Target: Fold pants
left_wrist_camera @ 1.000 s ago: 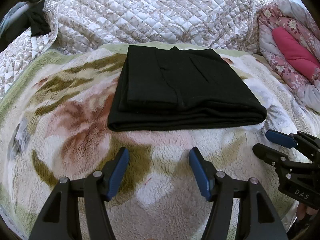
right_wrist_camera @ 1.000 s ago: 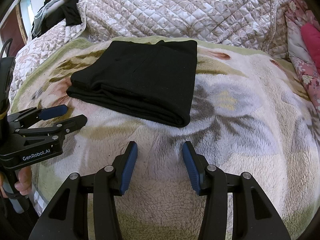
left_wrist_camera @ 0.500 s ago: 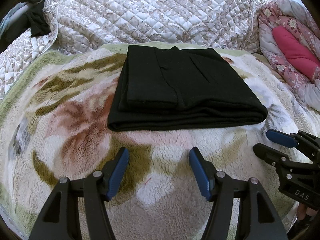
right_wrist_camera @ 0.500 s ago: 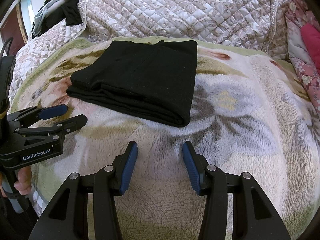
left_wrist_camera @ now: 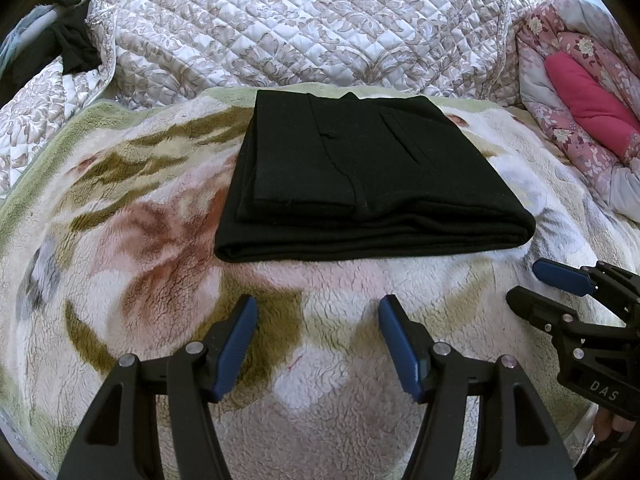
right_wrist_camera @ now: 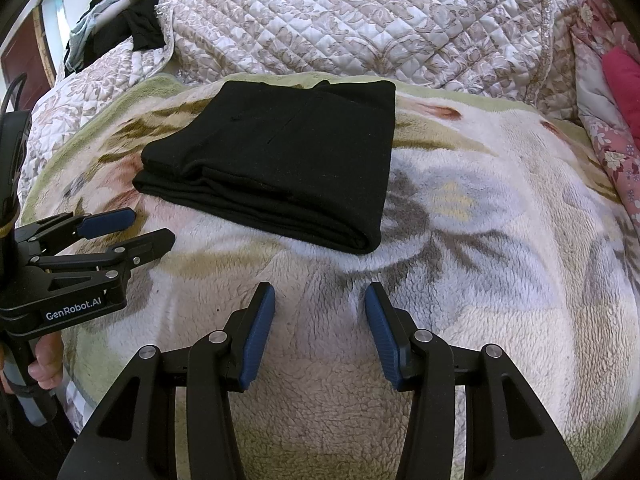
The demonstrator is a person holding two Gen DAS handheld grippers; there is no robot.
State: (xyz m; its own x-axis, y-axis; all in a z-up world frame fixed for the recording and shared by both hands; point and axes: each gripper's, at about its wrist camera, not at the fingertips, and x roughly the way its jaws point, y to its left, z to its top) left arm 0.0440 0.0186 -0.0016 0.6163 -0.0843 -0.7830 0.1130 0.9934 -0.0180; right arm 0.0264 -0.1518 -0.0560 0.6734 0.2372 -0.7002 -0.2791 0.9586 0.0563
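The black pants (left_wrist_camera: 360, 176) lie folded into a flat rectangular stack on the fleece blanket (left_wrist_camera: 120, 240), also seen in the right wrist view as black pants (right_wrist_camera: 280, 168). My left gripper (left_wrist_camera: 318, 312) hovers just in front of the stack's near edge, open, with only blanket between its blue pads. My right gripper (right_wrist_camera: 320, 298) hangs in front of the stack's right corner, open and empty. The right gripper (left_wrist_camera: 532, 286) shows at the right edge of the left wrist view, and the left gripper (right_wrist_camera: 154, 226) at the left edge of the right wrist view.
A quilted floral bedspread (left_wrist_camera: 304, 24) rises behind the blanket. A pink floral quilt with a red pillow (left_wrist_camera: 588, 104) lies at the right. Dark clothes (right_wrist_camera: 132, 24) are heaped at the far left. A hand (right_wrist_camera: 44, 360) holds the left gripper's handle.
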